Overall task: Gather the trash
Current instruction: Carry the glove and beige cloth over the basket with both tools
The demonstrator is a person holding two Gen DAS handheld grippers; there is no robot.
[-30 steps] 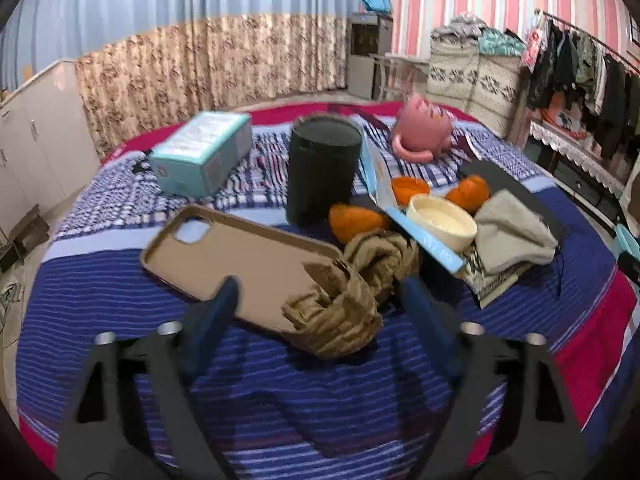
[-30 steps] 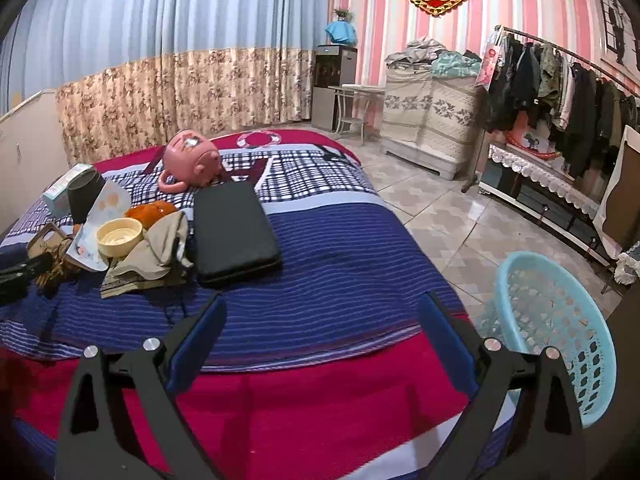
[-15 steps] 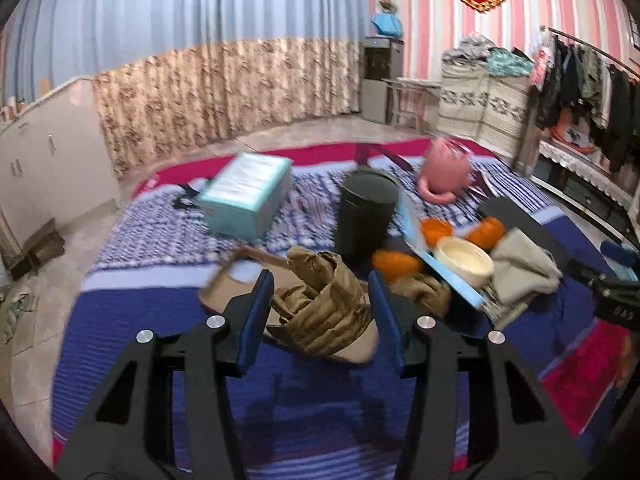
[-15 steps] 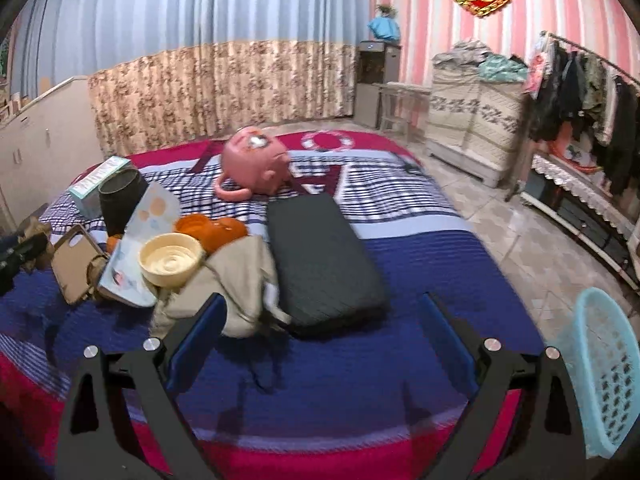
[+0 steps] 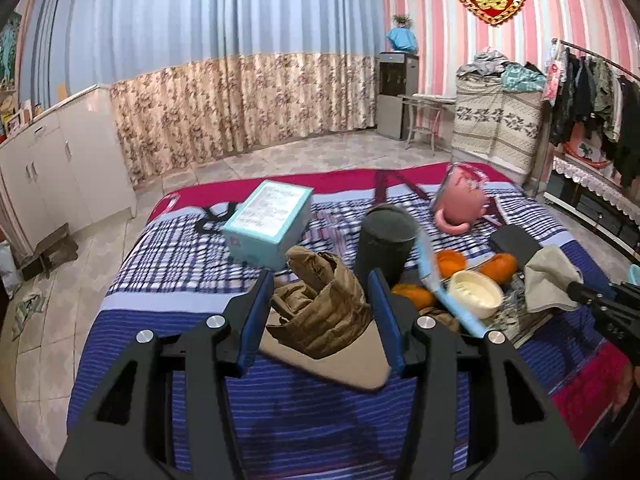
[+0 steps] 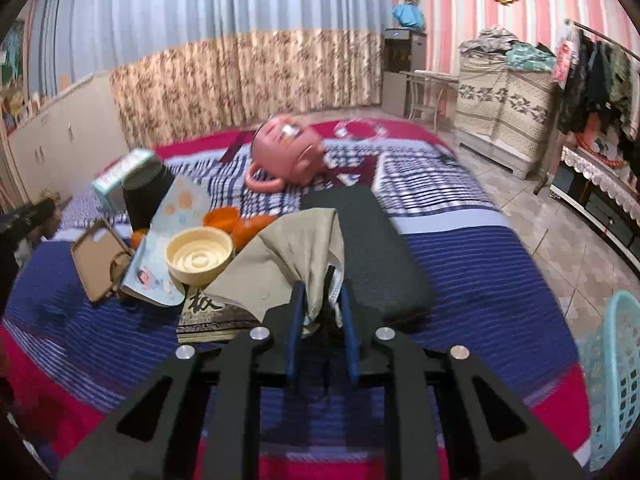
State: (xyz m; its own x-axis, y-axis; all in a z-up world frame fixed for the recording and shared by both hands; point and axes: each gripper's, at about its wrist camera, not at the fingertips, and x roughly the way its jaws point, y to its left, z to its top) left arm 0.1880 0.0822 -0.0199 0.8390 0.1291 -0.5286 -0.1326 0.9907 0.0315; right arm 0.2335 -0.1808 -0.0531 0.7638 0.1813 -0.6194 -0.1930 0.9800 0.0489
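A crumpled brown paper bag (image 5: 324, 312) sits pinched between the blue pads of my left gripper (image 5: 320, 276), lifted a little above a tan phone case (image 5: 340, 364) on the striped bed. In the right wrist view my right gripper (image 6: 321, 290) is closing, and a fold of a beige cloth (image 6: 288, 256) hangs squeezed between its narrow pads. That cloth drapes over a dark book (image 6: 212, 312) beside a cream bowl (image 6: 200, 256). The right gripper's tip (image 5: 592, 296) also shows at the cloth's edge in the left wrist view.
On the bed stand a black cup (image 5: 384, 244), a teal box (image 5: 268, 220), a pink pot (image 5: 460, 200), orange pieces (image 5: 496, 268), a blue leaflet (image 6: 168, 240) and a black pad (image 6: 368, 248). A light-blue basket (image 6: 612, 380) stands on the floor at the right.
My left gripper closed on the brown paper bag and raised it off the bed. My right gripper swung left to the beige cloth and its wide jaws narrowed onto it.
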